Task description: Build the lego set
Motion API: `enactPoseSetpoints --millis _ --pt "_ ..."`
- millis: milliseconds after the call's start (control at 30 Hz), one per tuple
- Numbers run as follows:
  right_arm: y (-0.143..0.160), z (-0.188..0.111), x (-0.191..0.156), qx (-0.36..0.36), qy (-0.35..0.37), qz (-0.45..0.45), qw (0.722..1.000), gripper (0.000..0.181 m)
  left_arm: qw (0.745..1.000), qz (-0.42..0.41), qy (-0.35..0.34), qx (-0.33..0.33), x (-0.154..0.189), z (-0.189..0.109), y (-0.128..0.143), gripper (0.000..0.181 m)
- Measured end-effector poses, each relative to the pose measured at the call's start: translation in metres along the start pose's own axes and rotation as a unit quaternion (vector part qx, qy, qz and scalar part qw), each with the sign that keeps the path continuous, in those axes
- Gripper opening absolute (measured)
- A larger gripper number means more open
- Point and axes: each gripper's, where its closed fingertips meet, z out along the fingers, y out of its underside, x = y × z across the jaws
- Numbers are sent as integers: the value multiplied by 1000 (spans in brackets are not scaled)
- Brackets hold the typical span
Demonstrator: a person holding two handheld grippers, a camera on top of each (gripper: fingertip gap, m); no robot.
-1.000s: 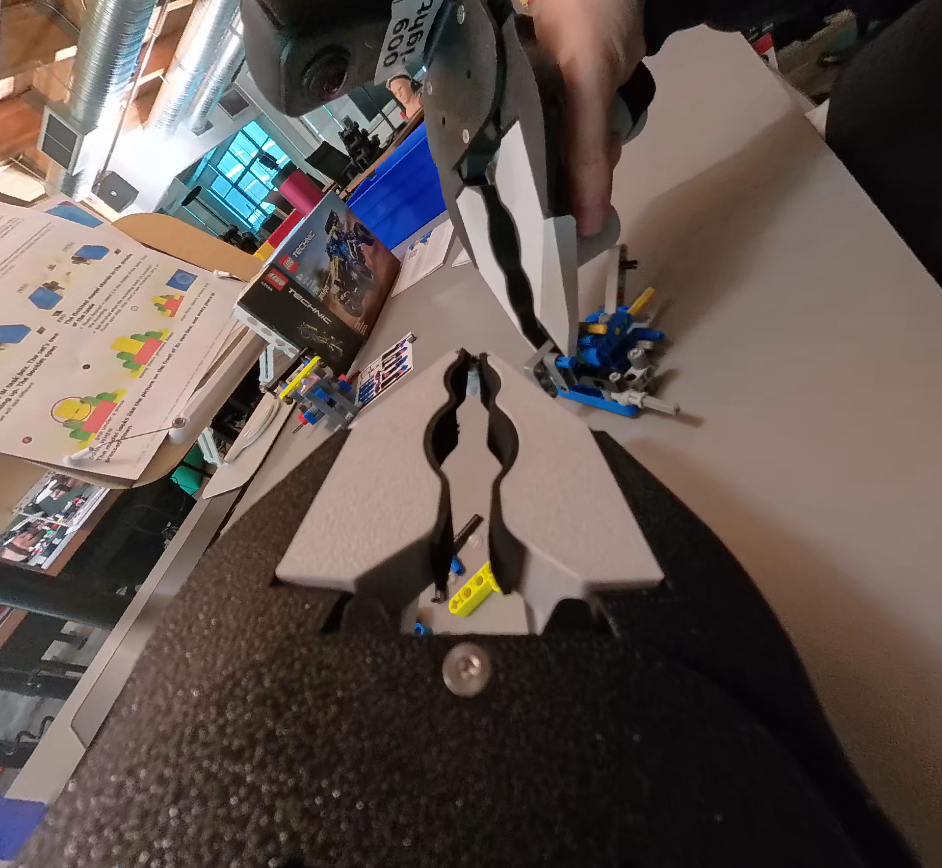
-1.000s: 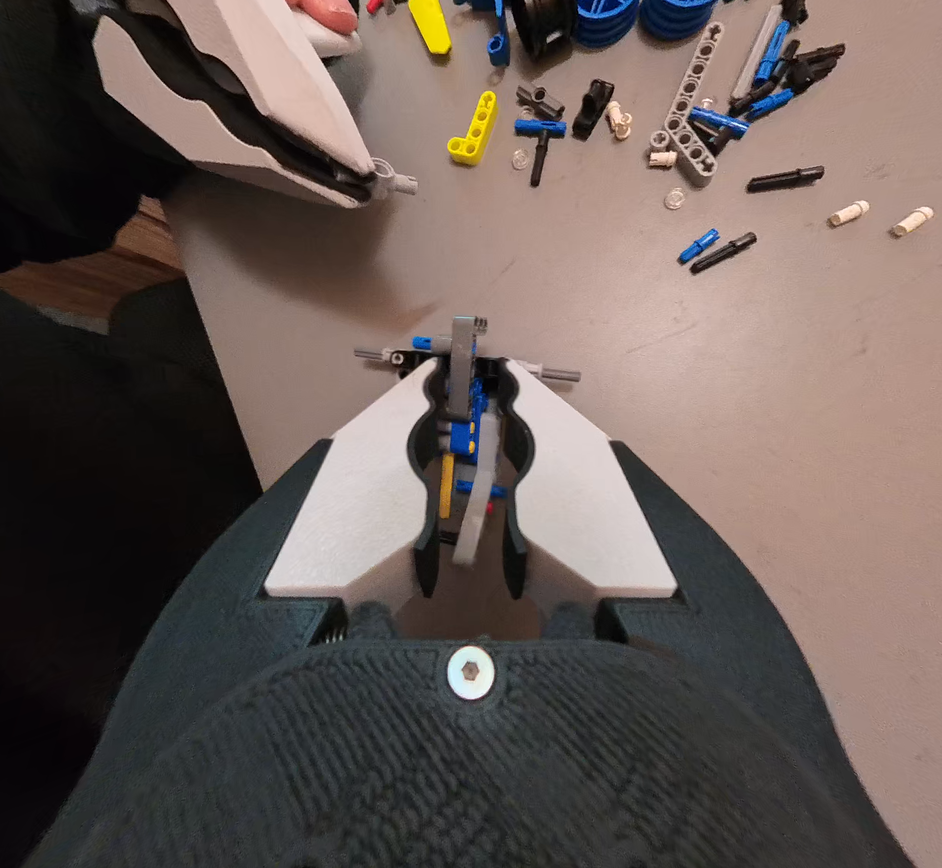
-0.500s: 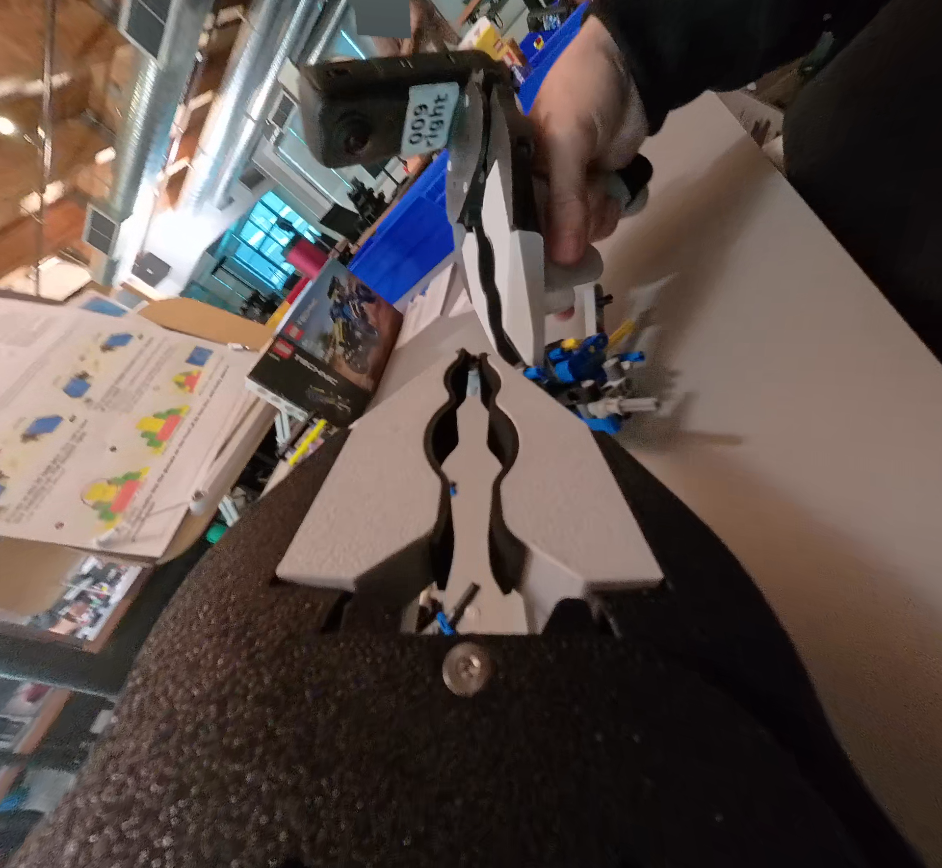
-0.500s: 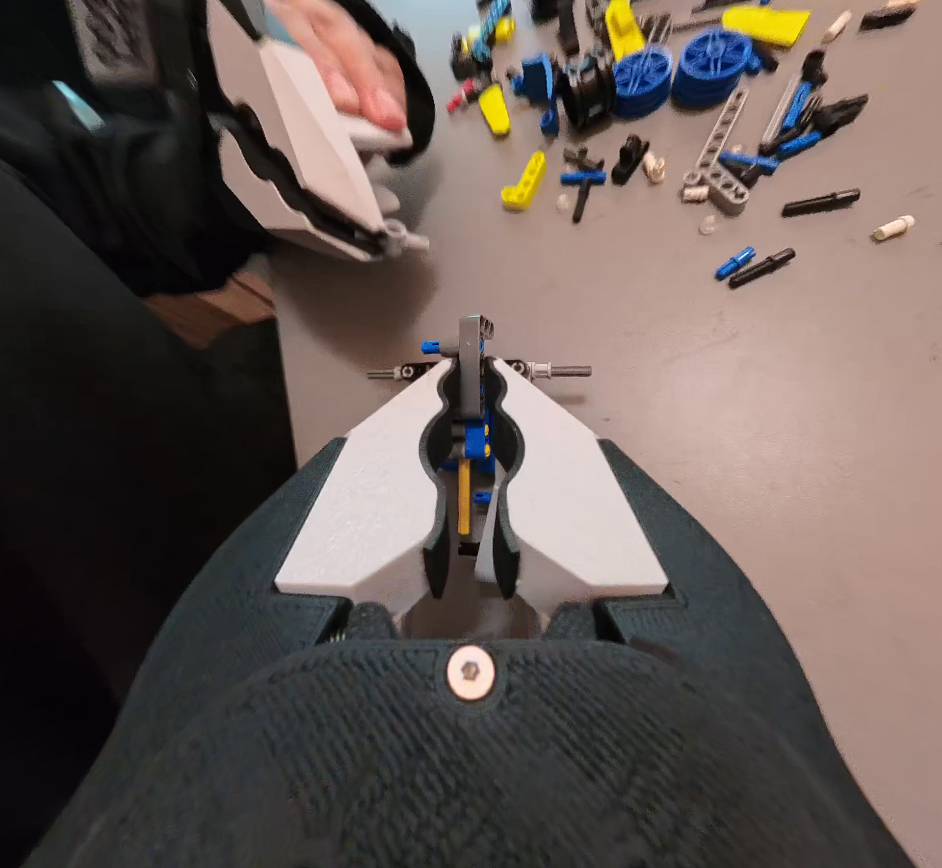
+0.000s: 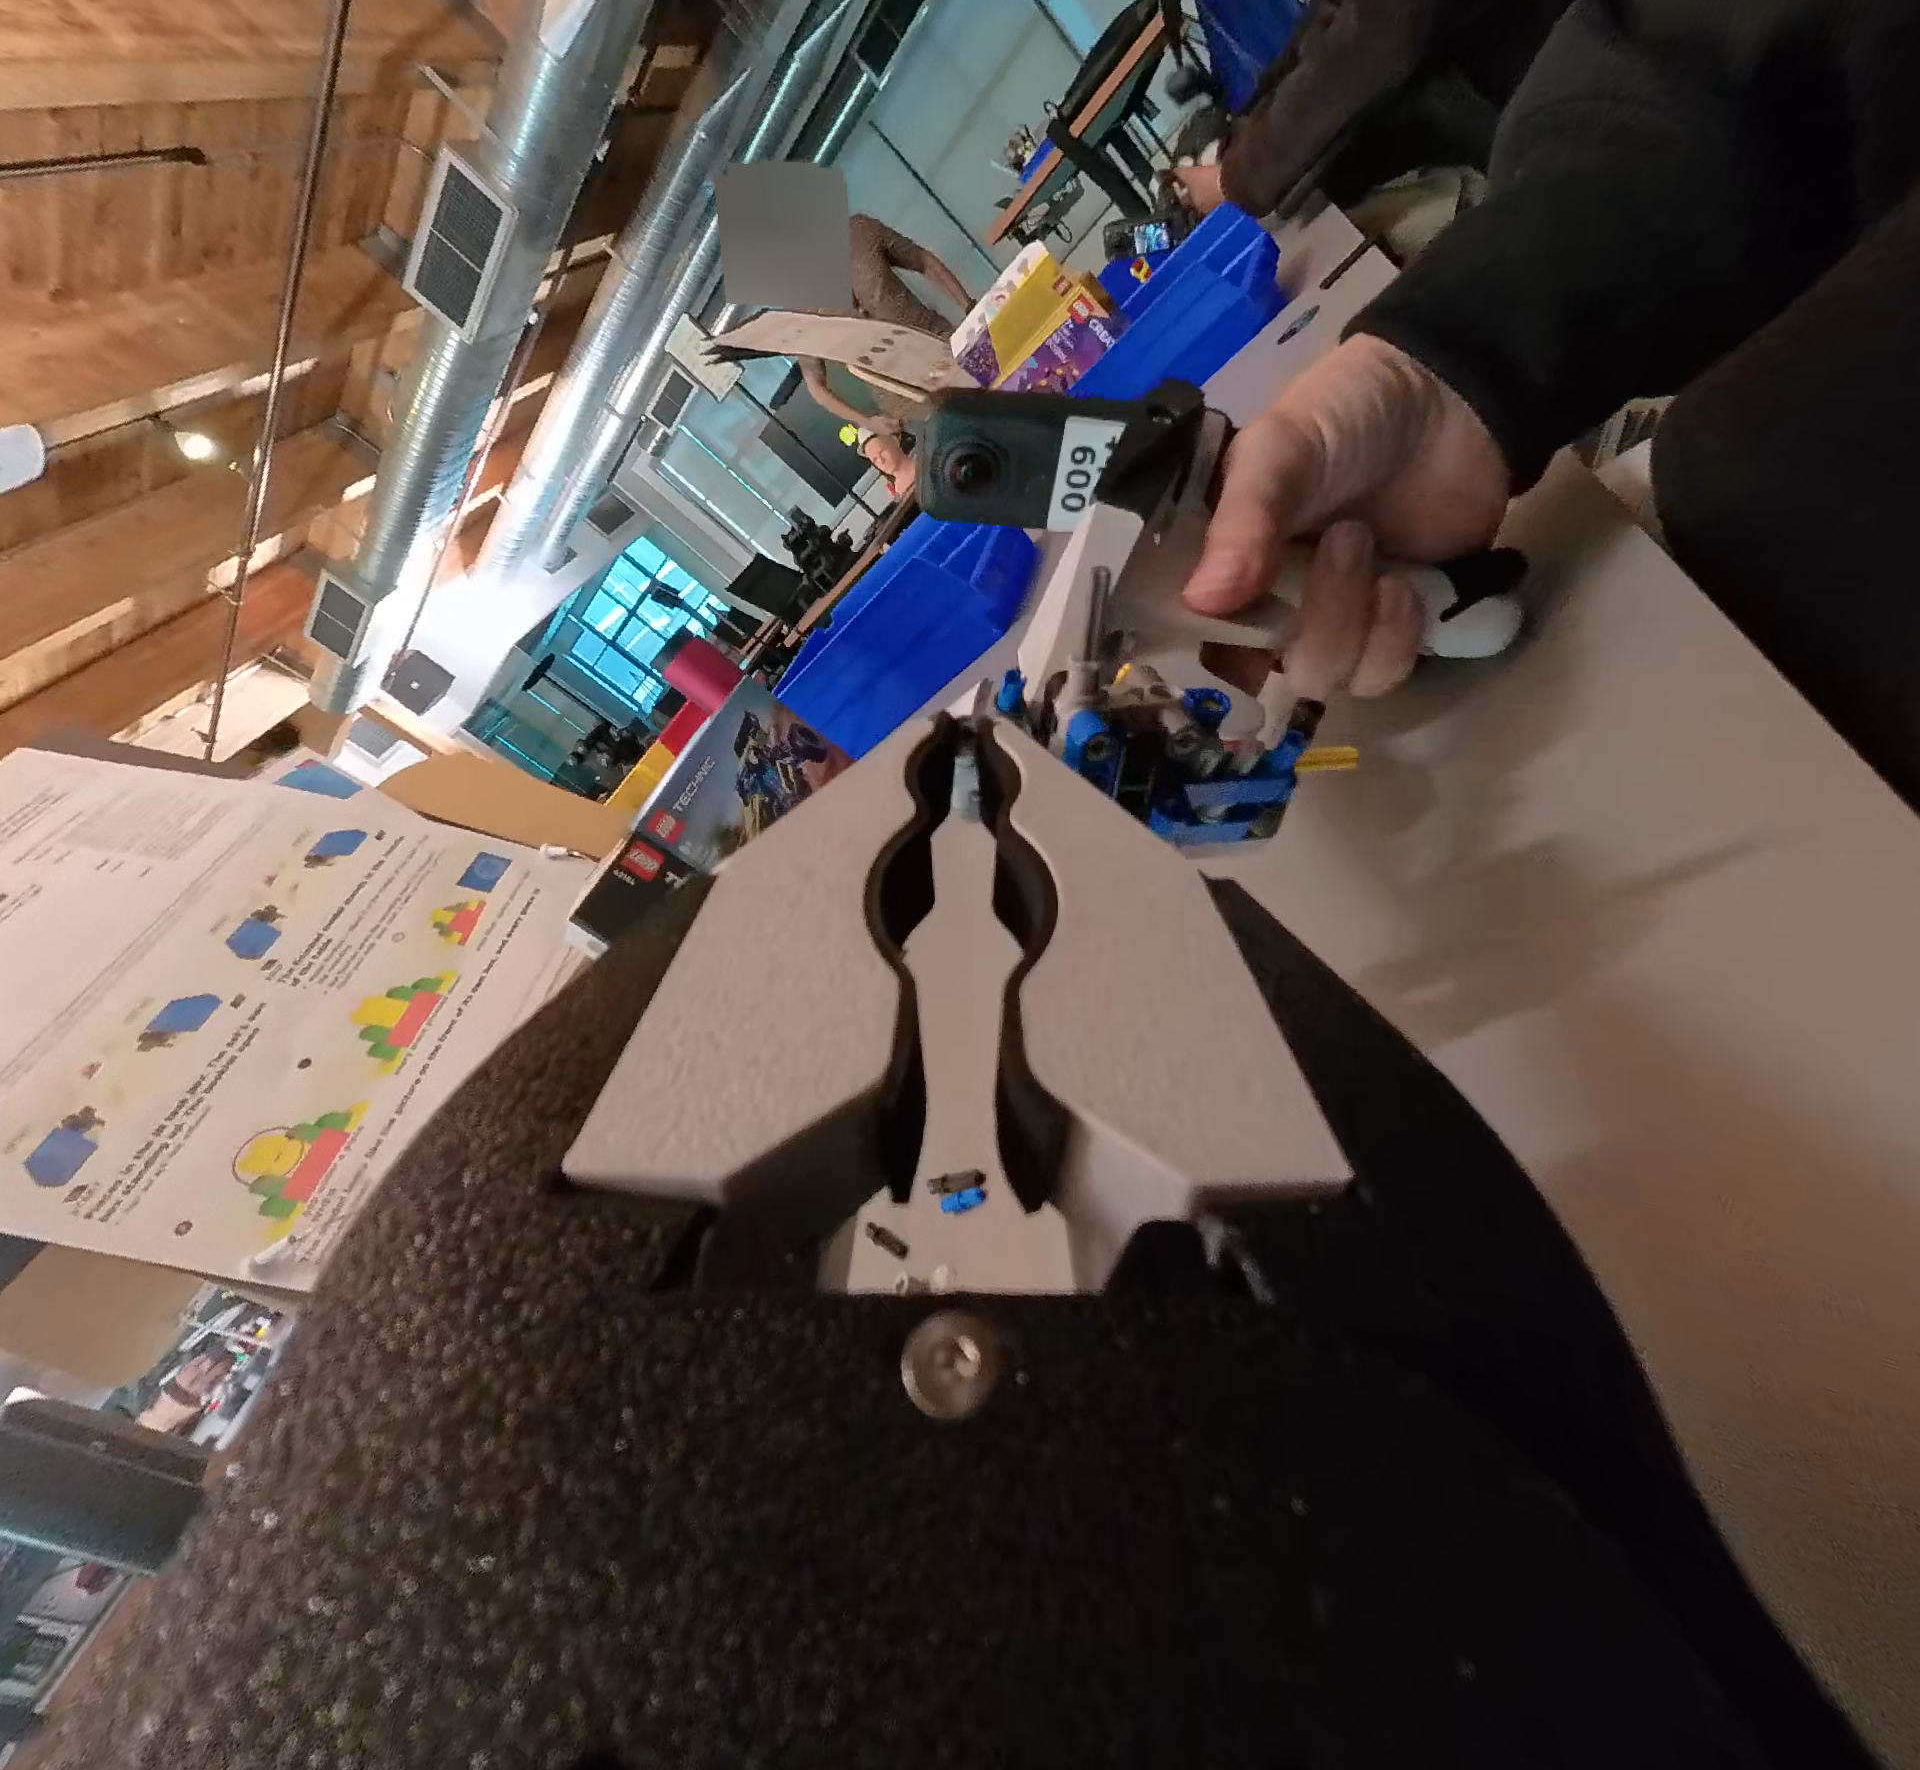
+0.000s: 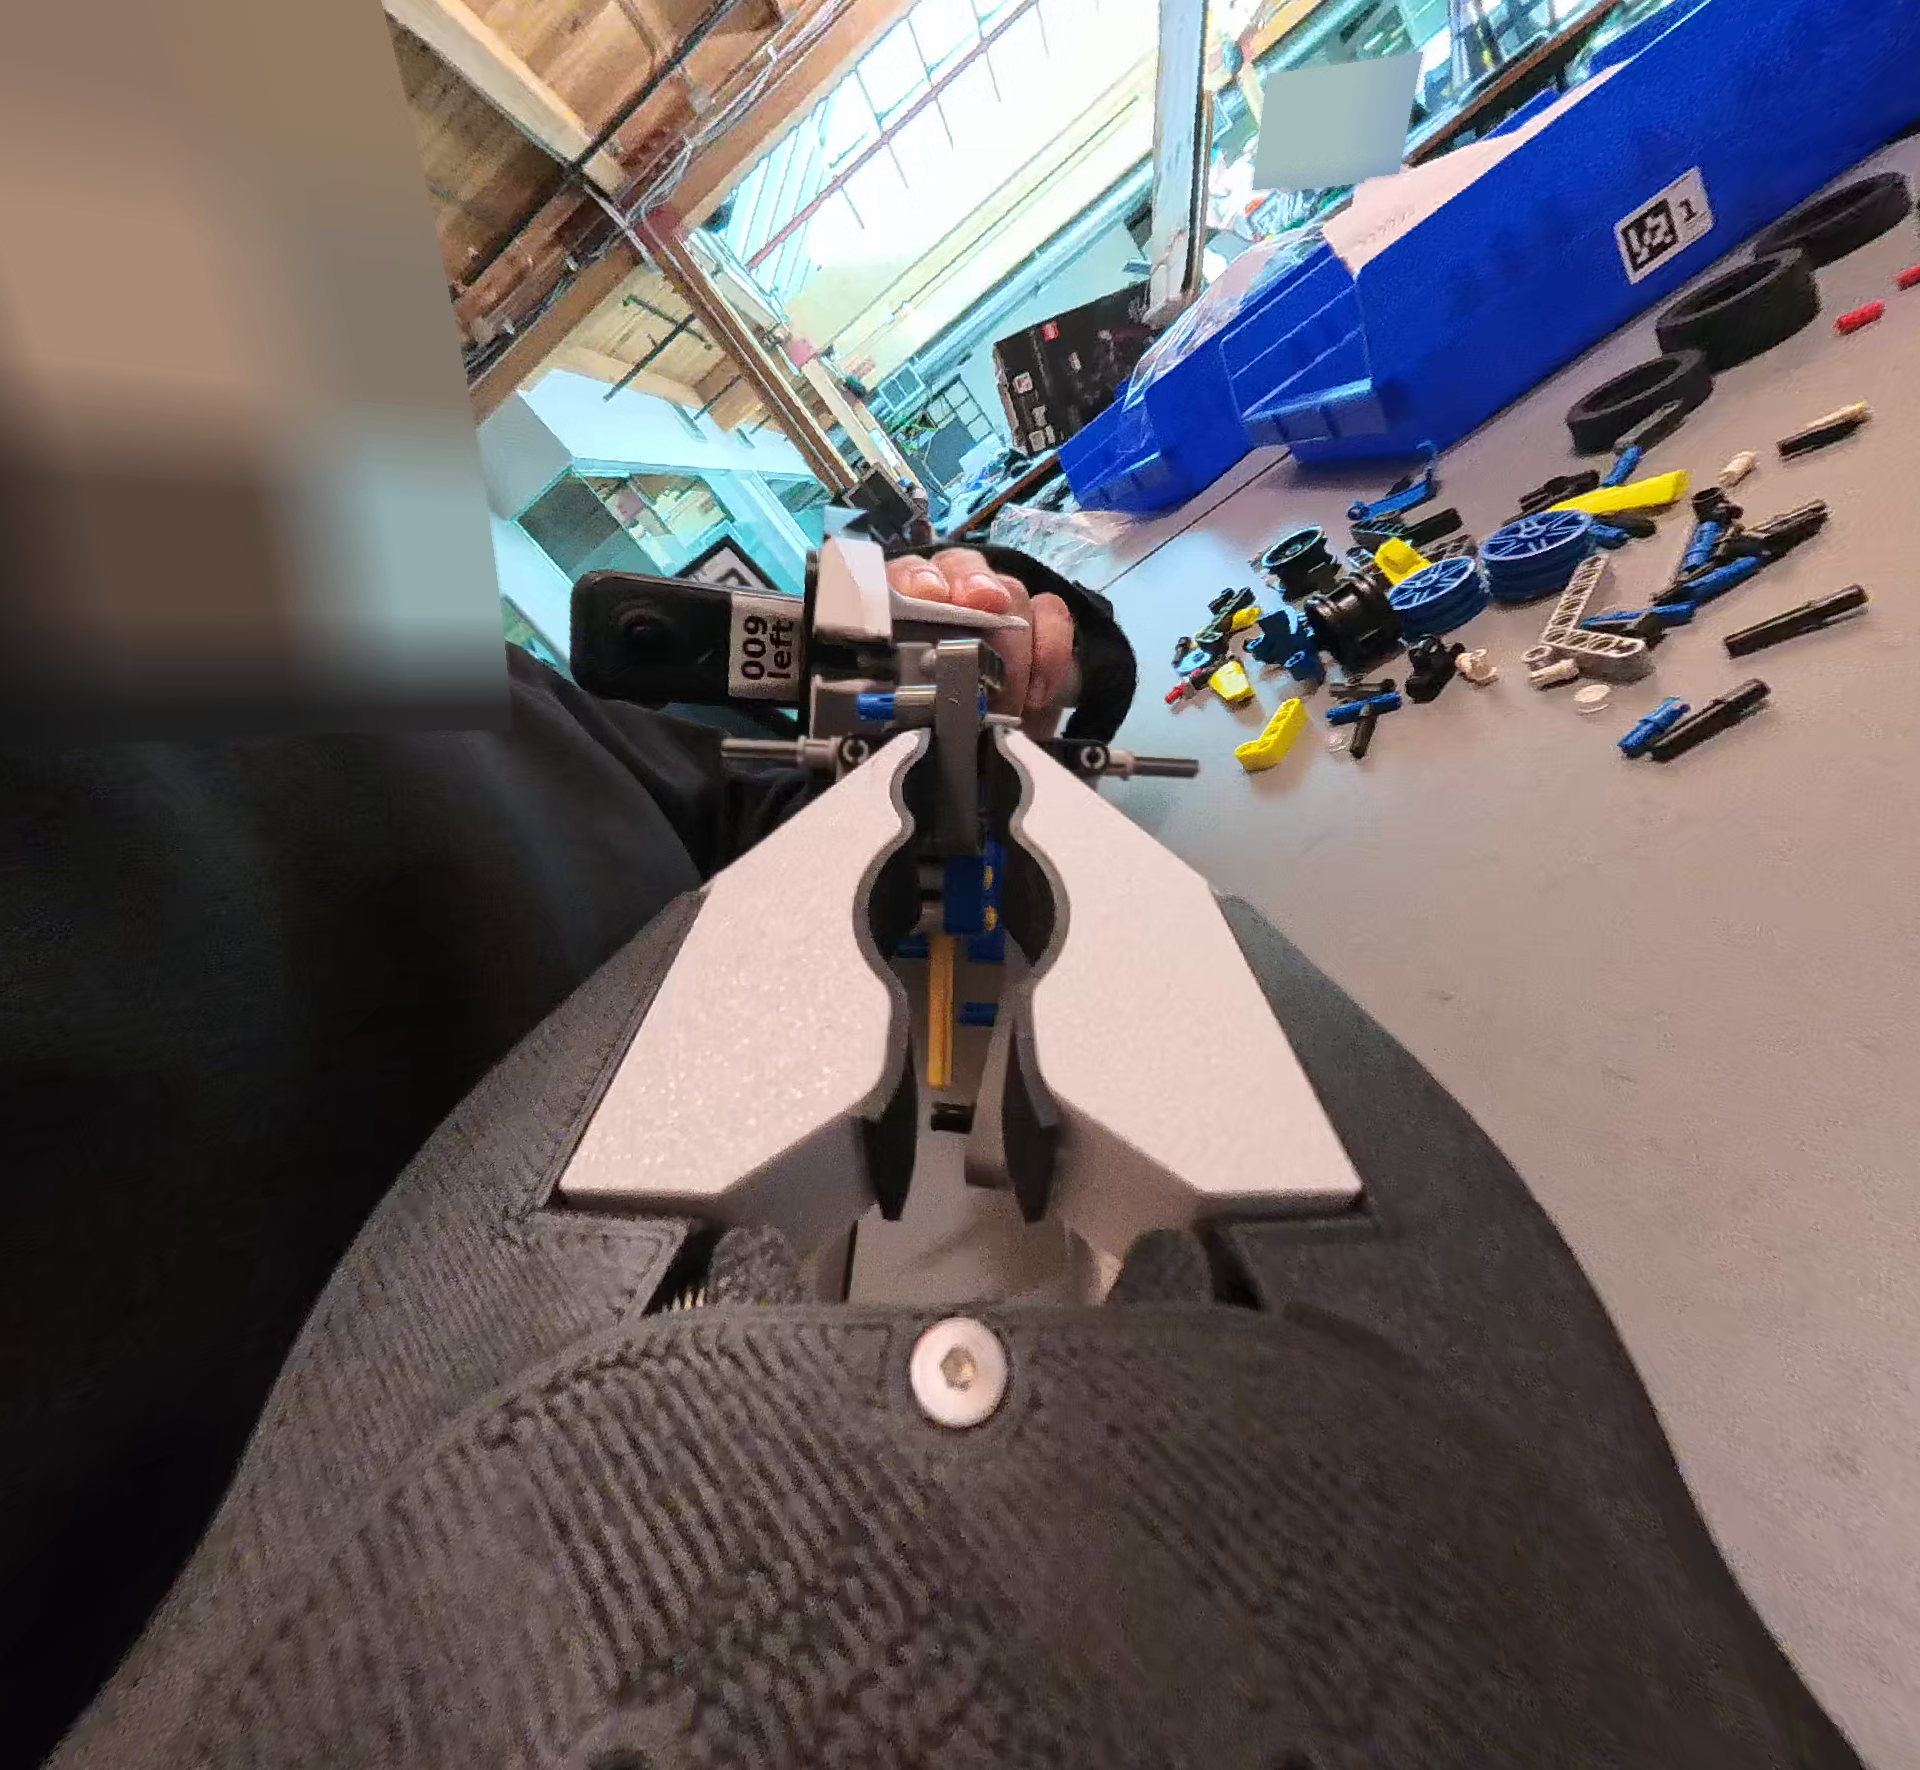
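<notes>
Only right view shows loose parts (image 6: 1538,598) beyond the held assembly (image 6: 961,847).

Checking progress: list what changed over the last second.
The right gripper lifted the blue-and-grey assembly off the table and tipped it up toward the left gripper, which closed in. Unchanged: right shut on the assembly, left pinching its small grey pin, loose parts untouched.

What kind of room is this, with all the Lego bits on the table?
Probably a big workshop or lab, not a home. Shiny air ducts run under a wooden ceiling, blue storage bins line the grey table, and more work tables stand farther back.
</notes>
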Motion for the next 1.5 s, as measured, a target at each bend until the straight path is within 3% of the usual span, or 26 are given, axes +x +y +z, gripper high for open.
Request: enactPoseSetpoints --millis 333,633,900,1133,1233,1333,1500 --pt "1 2 -6 2 -19 9 1000 7 999 -21 19 23 4 -3 -7 1" --pt "8 6 -14 -18 -48 12 999 7 999 40 25 5 10 -6 -11 1" --pt "9 8 -19 -23 -72 23 997 8 998 -22 45 30 11 -7 -16 0" --pt "10 8 -20 -32 -82 44 995 8 998 0 51 37 13 -9 -15 1" --pt "13 8 -10 -50 -49 37 997 7 998 29 54 20 17 -8 -11 1" --pt "29 1 17 -147 57 -9 987 7 997 59 55 3 15 -8 -6 1" --pt "44 1 38 -293 170 -117 934 7 986 143 80 -40 29 -10 7 1"
